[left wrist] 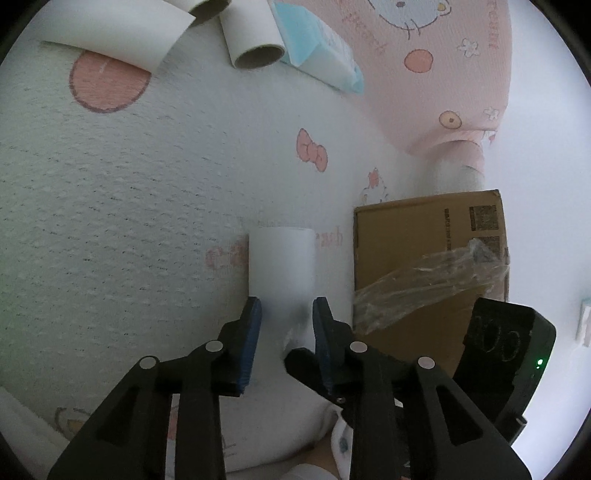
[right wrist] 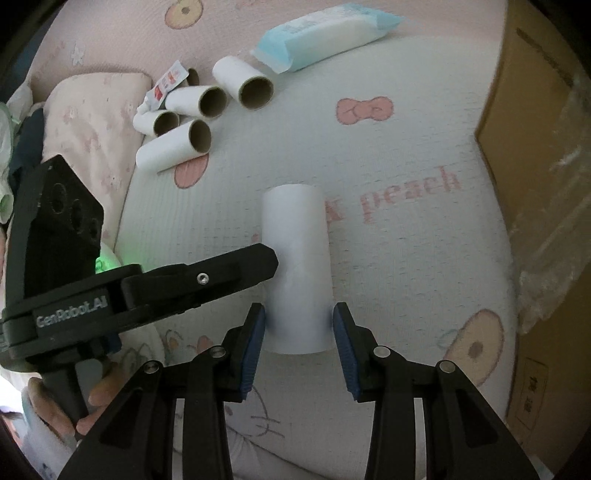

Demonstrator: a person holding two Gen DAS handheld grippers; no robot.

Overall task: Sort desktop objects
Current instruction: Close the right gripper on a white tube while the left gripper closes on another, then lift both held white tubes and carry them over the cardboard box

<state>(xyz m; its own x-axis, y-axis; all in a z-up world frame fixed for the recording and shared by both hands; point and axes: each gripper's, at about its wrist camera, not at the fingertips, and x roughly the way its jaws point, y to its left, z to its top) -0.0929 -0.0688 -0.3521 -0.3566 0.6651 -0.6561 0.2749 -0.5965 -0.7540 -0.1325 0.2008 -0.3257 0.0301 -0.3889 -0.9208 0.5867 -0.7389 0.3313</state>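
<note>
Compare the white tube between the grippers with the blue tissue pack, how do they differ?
The tube is a plain white cylinder; the tissue pack is a flat, blue-and-white soft wrapper with print. The tube is up between the right gripper and the left gripper, while the pack lies untouched on the blanket at its far edge. The tube is alone; the pack lies beside other tubes.

— How many of each kind do we have here?
— We count 5 white cardboard tubes [right wrist: 173, 147]: 1 lone tube [right wrist: 295, 240] and 4 clustered. We also count 1 blue tissue pack [right wrist: 325, 33], 1 sachet [right wrist: 168, 83] and 1 cardboard box [left wrist: 417, 236].
</note>
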